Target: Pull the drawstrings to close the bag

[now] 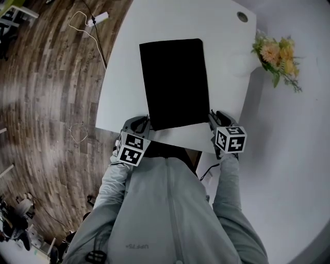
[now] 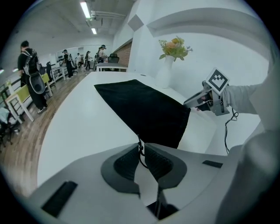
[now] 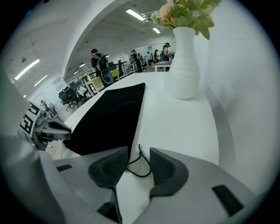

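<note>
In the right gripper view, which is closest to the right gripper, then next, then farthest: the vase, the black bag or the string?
1. The string, right between the jaws.
2. The black bag, just ahead on the left.
3. The vase, farther back on the right.

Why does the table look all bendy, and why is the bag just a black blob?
Head view: the wide lens curves the table edges, and the black bag shows no folds, just flat dark. Left gripper view: the ceiling lights glare white. Right gripper view: the room bends around the vase, and the corners go black.
</note>
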`<action>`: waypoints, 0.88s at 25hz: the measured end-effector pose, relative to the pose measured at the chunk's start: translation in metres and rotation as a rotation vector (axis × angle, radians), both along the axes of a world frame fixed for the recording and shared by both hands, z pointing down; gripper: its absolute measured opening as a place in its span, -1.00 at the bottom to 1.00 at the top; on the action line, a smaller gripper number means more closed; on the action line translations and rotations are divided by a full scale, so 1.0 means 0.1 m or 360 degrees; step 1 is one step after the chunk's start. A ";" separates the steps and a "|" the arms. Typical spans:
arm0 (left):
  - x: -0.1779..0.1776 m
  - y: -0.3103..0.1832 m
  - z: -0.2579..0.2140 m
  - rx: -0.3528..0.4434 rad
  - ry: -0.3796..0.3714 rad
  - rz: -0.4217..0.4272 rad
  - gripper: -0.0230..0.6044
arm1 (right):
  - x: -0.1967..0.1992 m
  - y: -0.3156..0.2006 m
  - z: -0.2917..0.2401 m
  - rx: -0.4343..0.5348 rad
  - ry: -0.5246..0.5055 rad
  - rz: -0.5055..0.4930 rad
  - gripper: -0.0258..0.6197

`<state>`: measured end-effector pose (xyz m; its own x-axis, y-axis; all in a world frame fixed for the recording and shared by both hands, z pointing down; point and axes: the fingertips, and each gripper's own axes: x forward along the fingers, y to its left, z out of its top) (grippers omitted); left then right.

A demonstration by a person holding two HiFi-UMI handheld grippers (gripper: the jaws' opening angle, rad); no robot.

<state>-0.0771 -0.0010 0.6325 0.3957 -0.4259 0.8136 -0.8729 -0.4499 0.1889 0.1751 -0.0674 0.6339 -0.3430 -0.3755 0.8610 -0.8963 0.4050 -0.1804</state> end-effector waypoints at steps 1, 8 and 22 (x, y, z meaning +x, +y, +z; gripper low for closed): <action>-0.01 -0.01 0.00 -0.0001 0.0001 -0.0010 -0.74 | 0.01 0.00 0.00 -0.0018 -0.0023 0.0023 -0.42; 0.02 0.01 0.03 0.0004 -0.0071 0.0017 -0.74 | 0.12 0.03 -0.01 -0.0046 -0.0065 0.0137 -0.41; 0.02 0.00 0.03 0.0020 -0.0135 0.0041 -0.78 | 0.17 0.08 0.05 0.0041 0.0320 -0.0093 -0.79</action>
